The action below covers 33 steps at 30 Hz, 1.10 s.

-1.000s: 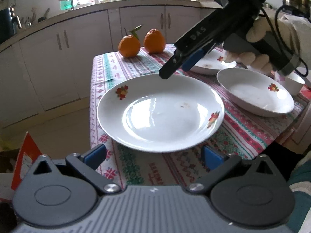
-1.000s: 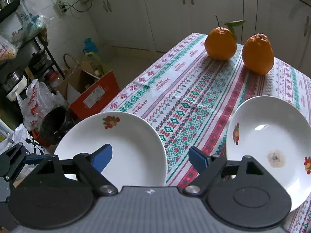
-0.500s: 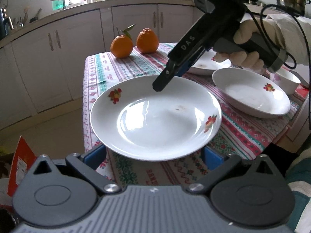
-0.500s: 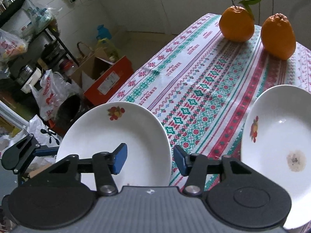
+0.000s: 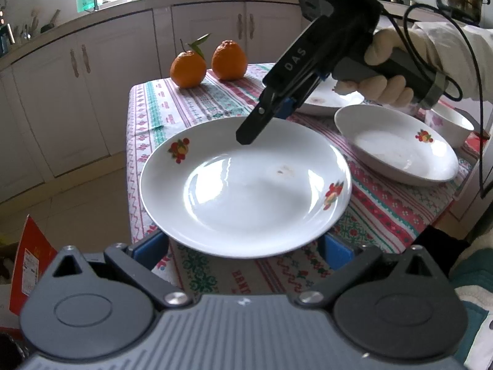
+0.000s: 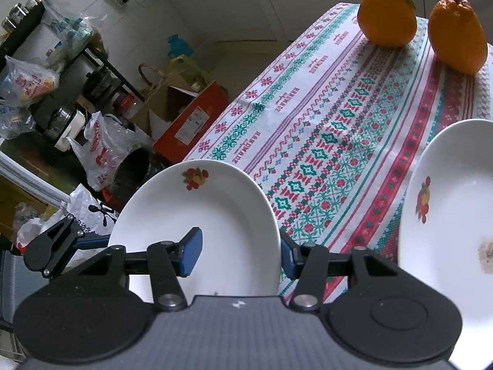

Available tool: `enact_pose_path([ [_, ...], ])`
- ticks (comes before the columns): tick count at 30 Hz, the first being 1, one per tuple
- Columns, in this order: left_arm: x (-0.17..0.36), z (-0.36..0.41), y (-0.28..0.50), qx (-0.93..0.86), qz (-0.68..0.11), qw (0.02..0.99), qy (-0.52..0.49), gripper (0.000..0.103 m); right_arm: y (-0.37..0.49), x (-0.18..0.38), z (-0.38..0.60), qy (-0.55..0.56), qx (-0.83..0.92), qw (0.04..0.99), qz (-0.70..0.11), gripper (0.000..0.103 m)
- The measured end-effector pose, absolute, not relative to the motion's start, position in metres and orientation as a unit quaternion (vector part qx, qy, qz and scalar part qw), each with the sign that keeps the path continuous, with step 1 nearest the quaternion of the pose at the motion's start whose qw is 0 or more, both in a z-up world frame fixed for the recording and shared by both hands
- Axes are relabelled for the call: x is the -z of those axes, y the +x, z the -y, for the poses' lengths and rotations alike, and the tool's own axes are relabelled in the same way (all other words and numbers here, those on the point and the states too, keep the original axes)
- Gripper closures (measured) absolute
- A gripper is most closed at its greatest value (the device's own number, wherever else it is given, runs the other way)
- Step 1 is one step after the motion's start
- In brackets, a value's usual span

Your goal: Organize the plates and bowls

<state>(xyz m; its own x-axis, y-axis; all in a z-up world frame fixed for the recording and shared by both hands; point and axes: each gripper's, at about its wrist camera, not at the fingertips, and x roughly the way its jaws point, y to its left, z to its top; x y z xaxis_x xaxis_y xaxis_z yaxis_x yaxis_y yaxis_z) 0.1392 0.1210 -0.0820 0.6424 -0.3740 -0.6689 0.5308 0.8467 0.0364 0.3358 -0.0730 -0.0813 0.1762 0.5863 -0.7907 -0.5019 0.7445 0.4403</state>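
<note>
Right gripper (image 6: 238,251) is the change: a second ago its jaws were spread wide over the table, now they've narrowed to straddle the far rim of the big plate (image 5: 246,185), one blue pad above the plate face, one just outside the edge. Not yet pinched, a gap shows on both sides. Left gripper (image 5: 243,251) is spread, with the plate's near rim between its fingers; whether the pads touch the rim, can't tell. The plate has risen and drifted off the table corner since then, so it reads as a two-handed carry or a handover to the right, likely toward a stack.

Biggest to smallest:
- tablecloth (image 6: 332,123): woven-look print, red/green bands, slightly rumpled, draped over the edge
- big plate: glossy white ceramic, shallow well, fruit decals, small brown speck, slippery rim
- second plate (image 5: 397,151): same set, on the cloth to the right
- third plate (image 6: 446,246): stained centre
- small bowl (image 5: 450,126): far right, partly hidden
- two oranges (image 5: 188,69): dimpled skin, one with a leaf
</note>
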Motion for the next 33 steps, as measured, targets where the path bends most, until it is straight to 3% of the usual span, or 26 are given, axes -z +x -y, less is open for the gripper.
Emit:
enact_pose_path([
  [33,0.089,-0.119,0.186,0.256,-0.319,0.902,0.138,0.001,0.379,0.079,0.085,0.054,-0.314,0.800,-0.509,0.045],
])
